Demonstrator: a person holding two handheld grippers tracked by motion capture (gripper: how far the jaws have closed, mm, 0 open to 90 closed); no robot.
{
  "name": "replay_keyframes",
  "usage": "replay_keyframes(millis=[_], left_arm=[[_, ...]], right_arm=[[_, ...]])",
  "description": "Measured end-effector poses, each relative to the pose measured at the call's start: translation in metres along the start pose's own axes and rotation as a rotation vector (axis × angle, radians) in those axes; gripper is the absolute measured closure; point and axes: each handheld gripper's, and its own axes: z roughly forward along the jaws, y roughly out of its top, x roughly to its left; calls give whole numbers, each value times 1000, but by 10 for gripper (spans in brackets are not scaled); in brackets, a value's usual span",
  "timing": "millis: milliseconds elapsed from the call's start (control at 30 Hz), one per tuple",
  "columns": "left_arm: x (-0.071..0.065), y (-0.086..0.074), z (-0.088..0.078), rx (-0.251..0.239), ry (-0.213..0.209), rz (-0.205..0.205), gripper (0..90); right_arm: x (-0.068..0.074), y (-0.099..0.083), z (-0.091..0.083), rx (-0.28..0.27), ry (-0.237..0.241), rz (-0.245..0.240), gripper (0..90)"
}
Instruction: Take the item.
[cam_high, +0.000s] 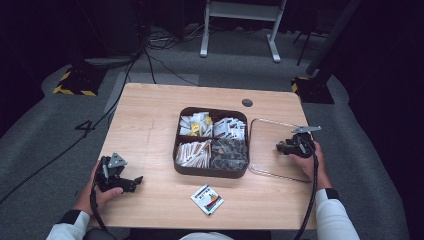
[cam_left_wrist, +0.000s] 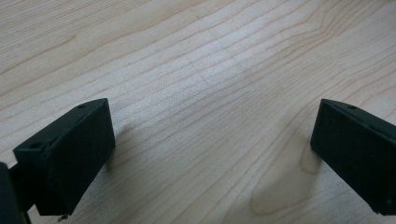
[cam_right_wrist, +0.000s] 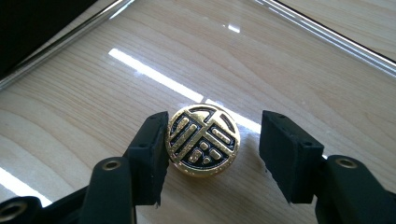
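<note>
1. Gold-and-black coin lies flat on the clear tray, right of the divided box.
2. Right claw brackets it, one pad touching, not clamped.
3. Left claw is apart, empty, parked on the counter.

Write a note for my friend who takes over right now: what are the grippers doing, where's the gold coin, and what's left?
Right gripper: jaws apart around the gold coin. One jaw touches the coin's side; the other stands clear, so no grip yet.
Left gripper: open, nothing between the jaws, low over bare table at the near left.
The coin lies flat on the clear tray, right of the dark box with four sections of packets. One loose packet lies on the near edge of the table.
Done: right gripper lined up on the coin.
Left: probably close on the coin and lift it.
</note>
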Motion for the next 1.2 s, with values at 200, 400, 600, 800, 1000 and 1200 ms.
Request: replay_keyframes(millis=[200,400,600,800,1000,1200], left_arm=[[0,0,0,0,0,0,0],[0,0,0,0,0,0,0],[0,0,0,0,0,0,0],[0,0,0,0,0,0,0],[0,0,0,0,0,0,0],[0,0,0,0,0,0,0]], right_arm=[[-3,-1,3,-14,26,-2,465],[0,0,4,-28,42,-33,590],[-1,0,3,-34,36,-26,593],[-2,-1,1,-44,11,-22,594],[-3,1,-9,-75,-19,-20,594],[-5,6,-21,-104,-35,-14,594]])
